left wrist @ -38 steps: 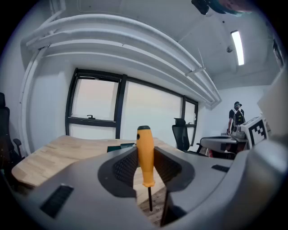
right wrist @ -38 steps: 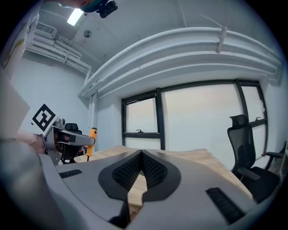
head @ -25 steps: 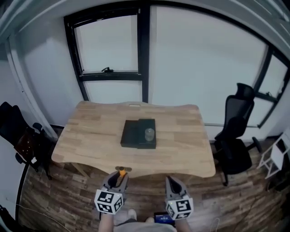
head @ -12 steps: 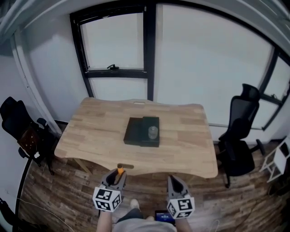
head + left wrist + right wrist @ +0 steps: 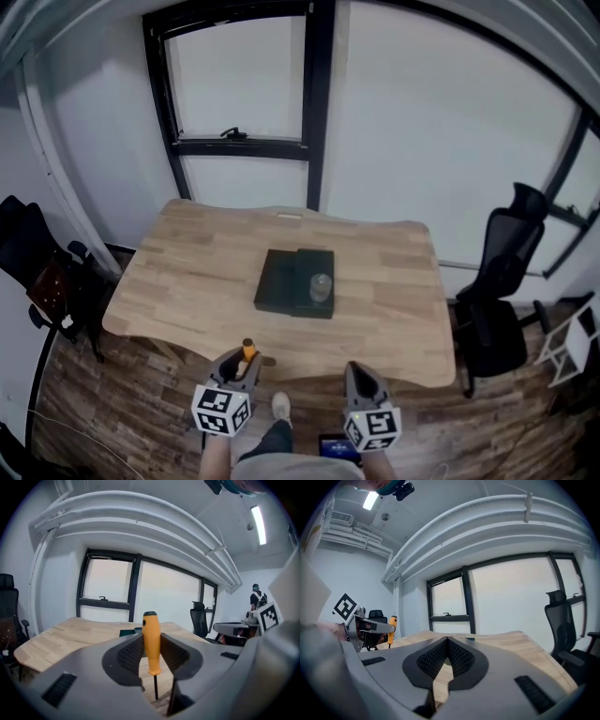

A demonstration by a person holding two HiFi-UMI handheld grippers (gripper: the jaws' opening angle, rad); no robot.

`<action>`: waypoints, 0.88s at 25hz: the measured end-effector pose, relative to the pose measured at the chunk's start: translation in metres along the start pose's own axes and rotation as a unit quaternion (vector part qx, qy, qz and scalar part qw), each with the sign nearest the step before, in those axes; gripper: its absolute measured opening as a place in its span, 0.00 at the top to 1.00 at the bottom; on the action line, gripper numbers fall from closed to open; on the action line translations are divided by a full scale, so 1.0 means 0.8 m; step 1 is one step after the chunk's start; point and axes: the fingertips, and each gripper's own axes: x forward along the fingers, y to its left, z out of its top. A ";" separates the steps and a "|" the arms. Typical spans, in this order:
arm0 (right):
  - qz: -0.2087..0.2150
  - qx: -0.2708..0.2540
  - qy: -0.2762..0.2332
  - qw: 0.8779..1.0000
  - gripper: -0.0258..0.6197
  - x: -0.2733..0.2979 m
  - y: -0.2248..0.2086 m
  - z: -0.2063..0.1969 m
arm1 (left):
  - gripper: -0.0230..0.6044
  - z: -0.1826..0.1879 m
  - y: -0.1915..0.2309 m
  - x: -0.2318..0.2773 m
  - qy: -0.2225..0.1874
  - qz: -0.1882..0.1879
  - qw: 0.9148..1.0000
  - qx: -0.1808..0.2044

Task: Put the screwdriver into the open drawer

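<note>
An orange-handled screwdriver (image 5: 247, 352) stands upright in my left gripper (image 5: 241, 369), which is shut on it just short of the table's near edge. In the left gripper view the handle (image 5: 151, 639) is pinched between the two pads, its thin shaft (image 5: 155, 688) pointing down. My right gripper (image 5: 362, 379) hangs beside it, shut and holding nothing; its pads (image 5: 459, 657) meet. A dark low drawer unit (image 5: 284, 281) lies in the middle of the wooden table (image 5: 187, 281), with a clear round object (image 5: 321, 287) on its right part. From here I cannot tell how far the drawer stands open.
A black office chair (image 5: 503, 281) stands right of the table; another dark chair (image 5: 37, 272) is at the left. Windows run behind the table. The floor is wood planks (image 5: 122, 394). A person (image 5: 257, 596) stands far off at the right of the left gripper view.
The view has shifted a little and the table sits slightly nearer. Both grippers keep their places in the view, and the left one holds the screwdriver as before.
</note>
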 end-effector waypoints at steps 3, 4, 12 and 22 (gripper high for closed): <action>-0.007 -0.002 0.004 1.000 0.96 0.041 -0.015 0.006 | 0.79 0.010 0.019 0.044 0.006 -0.010 1.000 -0.001; -0.012 -0.002 0.006 1.000 0.96 0.054 -0.022 0.009 | 0.79 0.015 0.024 0.059 0.008 -0.015 1.000 0.000; -0.055 0.005 0.024 0.998 0.96 0.158 -0.061 0.023 | 0.79 0.045 0.072 0.177 0.031 -0.062 0.998 0.003; -0.101 0.001 0.036 0.994 0.96 0.235 -0.086 0.029 | 0.79 0.079 0.129 0.266 0.027 -0.094 0.995 0.006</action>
